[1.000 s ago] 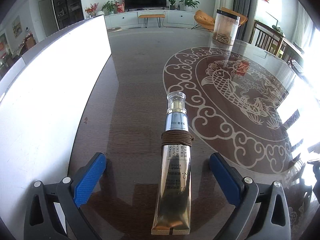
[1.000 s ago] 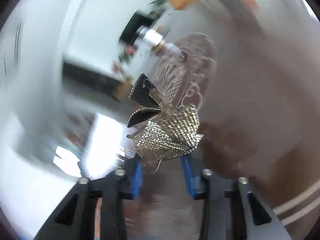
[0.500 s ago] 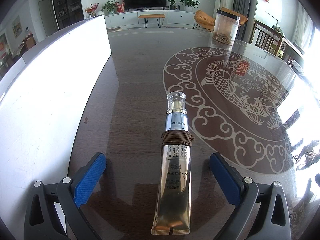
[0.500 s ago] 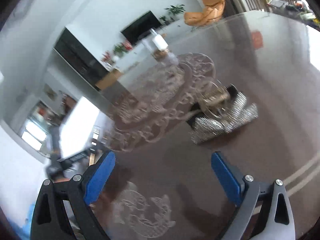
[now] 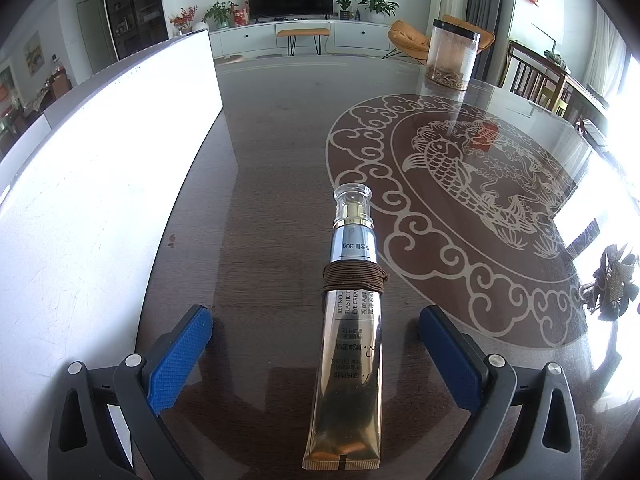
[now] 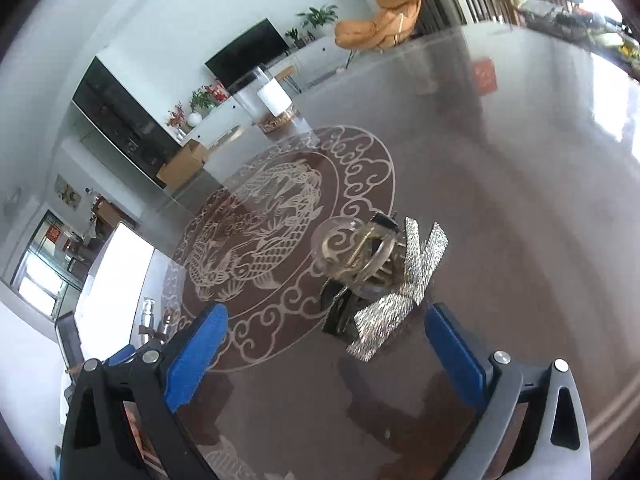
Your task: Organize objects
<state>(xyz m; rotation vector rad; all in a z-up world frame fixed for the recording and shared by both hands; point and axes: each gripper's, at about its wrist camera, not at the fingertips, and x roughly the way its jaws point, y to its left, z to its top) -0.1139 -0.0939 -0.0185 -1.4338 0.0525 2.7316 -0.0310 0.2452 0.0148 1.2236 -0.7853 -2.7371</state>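
Hair clip (image 6: 384,280) on table (image 6: 520,200), between wide-spread right jaws, untouched.

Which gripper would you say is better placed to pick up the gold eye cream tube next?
Left, probably. The left gripper is open with the eye cream tube lying between its fingers; the right gripper faces the glittery hair clip instead.
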